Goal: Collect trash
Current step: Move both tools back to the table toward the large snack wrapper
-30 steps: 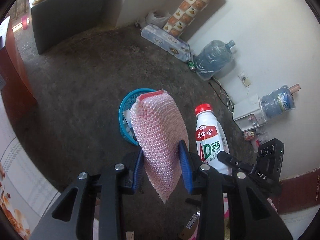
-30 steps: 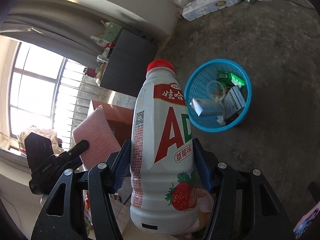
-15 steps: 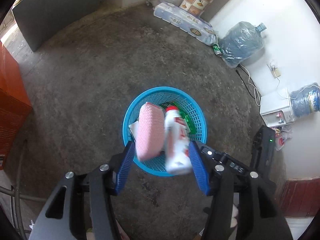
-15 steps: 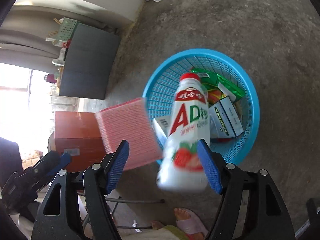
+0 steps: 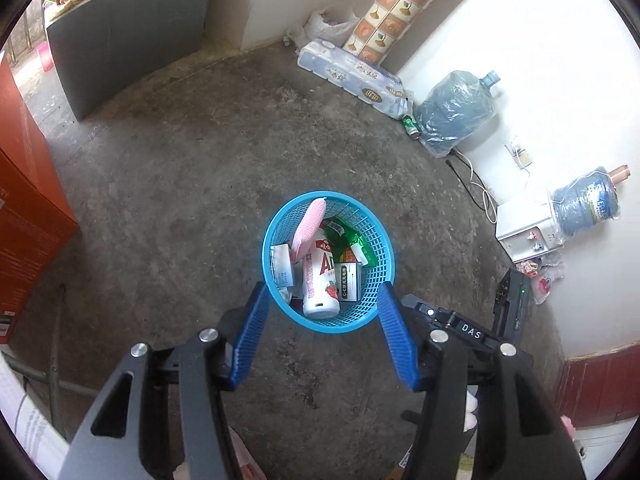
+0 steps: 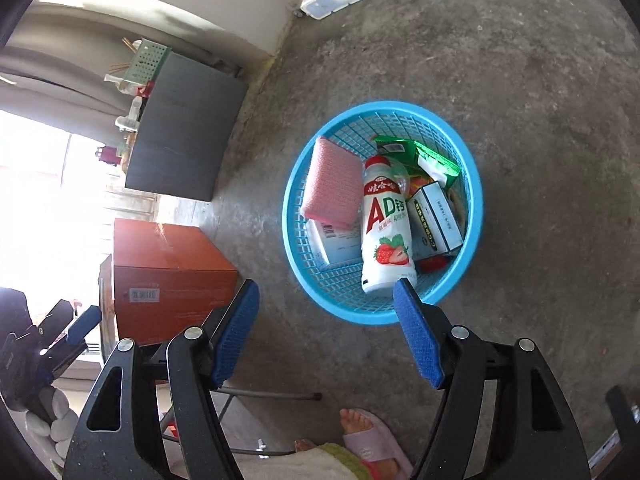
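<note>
A round blue mesh basket [image 5: 384, 296] [image 6: 472, 200] stands on the concrete floor. Inside lie a white AD milk bottle with a strawberry label [image 5: 320, 280] [image 6: 384, 224], a pink sponge cloth [image 5: 306, 226] [image 6: 332, 184], a green wrapper [image 5: 344, 236] [image 6: 428, 158] and small cartons [image 6: 436, 220]. My left gripper [image 5: 324, 292] hangs open above the basket with nothing between its blue pads. My right gripper [image 6: 326, 288] is also open and empty, above the basket's near rim; it also shows at the right of the left wrist view.
An orange-brown box [image 6: 168, 276] and a dark grey cabinet [image 6: 184, 140] stand left of the basket. Tissue packs [image 5: 352, 72], two water jugs [image 5: 456, 116] and a white appliance [image 5: 528, 228] line the wall. A person's sandalled foot [image 6: 368, 432] is near the bottom.
Both grippers opened and let go: the pink sponge cloth and the milk bottle fell from the jaws into the blue basket and now lie there. Both hands moved over the basket.
</note>
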Available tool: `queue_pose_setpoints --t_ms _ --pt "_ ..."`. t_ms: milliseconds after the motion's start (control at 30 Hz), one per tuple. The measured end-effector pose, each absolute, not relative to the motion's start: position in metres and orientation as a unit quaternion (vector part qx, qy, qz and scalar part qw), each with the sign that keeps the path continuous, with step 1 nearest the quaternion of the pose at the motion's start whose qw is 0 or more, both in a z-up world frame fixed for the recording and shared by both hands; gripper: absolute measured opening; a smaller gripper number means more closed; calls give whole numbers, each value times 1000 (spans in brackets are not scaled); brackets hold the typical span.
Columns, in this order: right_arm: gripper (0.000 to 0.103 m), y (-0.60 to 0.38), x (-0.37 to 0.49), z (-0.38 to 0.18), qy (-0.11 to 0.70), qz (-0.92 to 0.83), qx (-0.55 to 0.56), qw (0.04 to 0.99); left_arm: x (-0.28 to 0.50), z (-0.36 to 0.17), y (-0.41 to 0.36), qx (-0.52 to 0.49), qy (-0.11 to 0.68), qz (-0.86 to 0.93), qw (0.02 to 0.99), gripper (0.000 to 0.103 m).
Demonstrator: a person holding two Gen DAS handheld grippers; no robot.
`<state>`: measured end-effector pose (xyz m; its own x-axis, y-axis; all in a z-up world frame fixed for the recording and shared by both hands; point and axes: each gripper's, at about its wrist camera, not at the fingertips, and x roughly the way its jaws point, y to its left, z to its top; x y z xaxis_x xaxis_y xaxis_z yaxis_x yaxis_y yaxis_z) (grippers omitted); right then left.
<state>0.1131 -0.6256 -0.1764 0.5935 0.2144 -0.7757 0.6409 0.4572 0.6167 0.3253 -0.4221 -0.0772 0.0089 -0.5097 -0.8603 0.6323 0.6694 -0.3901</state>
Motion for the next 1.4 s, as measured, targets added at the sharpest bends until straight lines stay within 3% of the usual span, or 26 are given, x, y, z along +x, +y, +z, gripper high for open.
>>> queue_pose_setpoints --t_ms 267,500,900,1400 --pt "69 -585 73 -109 403 -124 473 774 281 -5 -308 9 532 -422 734 61" --pt "76 -526 72 -65 398 -70 432 806 231 23 -186 -49 478 -388 787 63" --pt "78 -415 117 -10 415 63 378 825 163 14 10 -135 421 -247 863 63" --pt "78 -202 231 -1 496 252 319 767 126 -4 216 -214 362 14 907 63"
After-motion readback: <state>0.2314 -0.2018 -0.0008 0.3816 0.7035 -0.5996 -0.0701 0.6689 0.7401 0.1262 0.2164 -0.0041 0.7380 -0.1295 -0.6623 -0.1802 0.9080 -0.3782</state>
